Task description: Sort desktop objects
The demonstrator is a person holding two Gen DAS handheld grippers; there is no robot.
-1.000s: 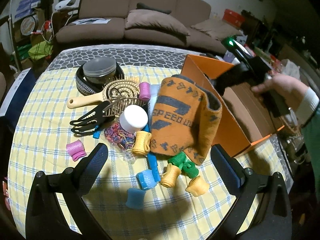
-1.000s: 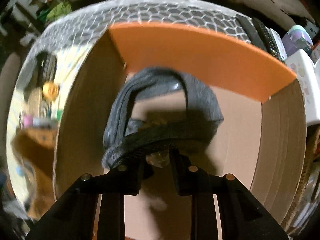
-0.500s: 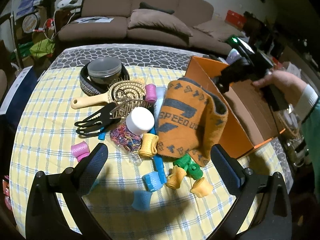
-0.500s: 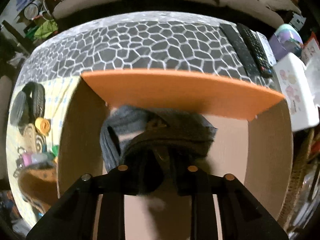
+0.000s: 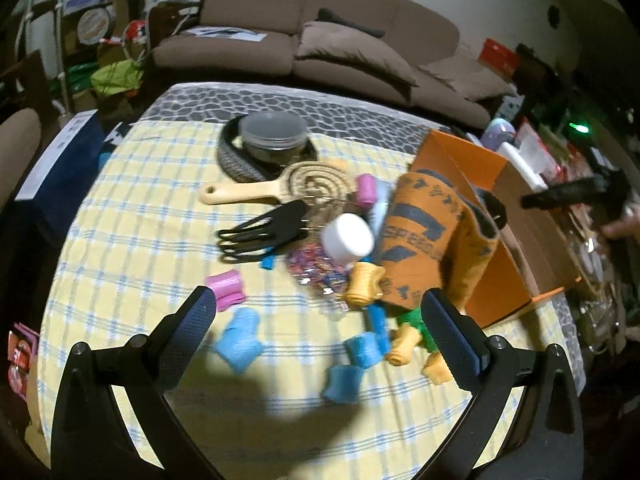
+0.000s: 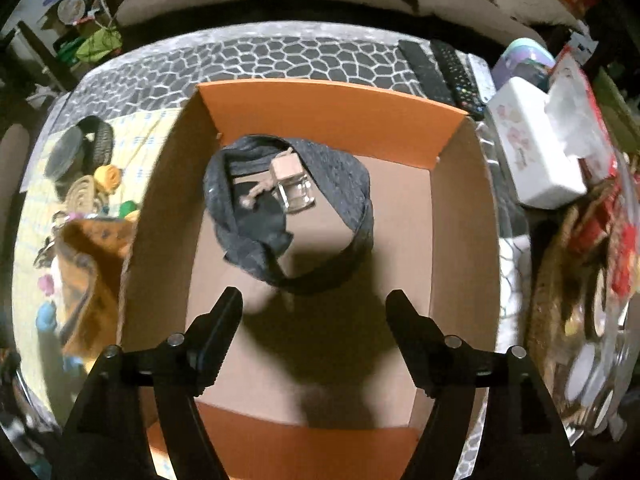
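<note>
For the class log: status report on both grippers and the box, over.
Right gripper jaws just opened, empty, above the orange box. Grey knit band lies inside the box, released. Left gripper open over hair rollers. Orange sock drapes the box edge.

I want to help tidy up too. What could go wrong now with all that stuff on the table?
The orange towel hangs over the side of the box, so it might slide off or get in the way of dropping things in.

The little curlers lie crowded near the left gripper, which is open. Reaching for one may knock others away.

The grey belt is already in the box, below the open right gripper.
</note>
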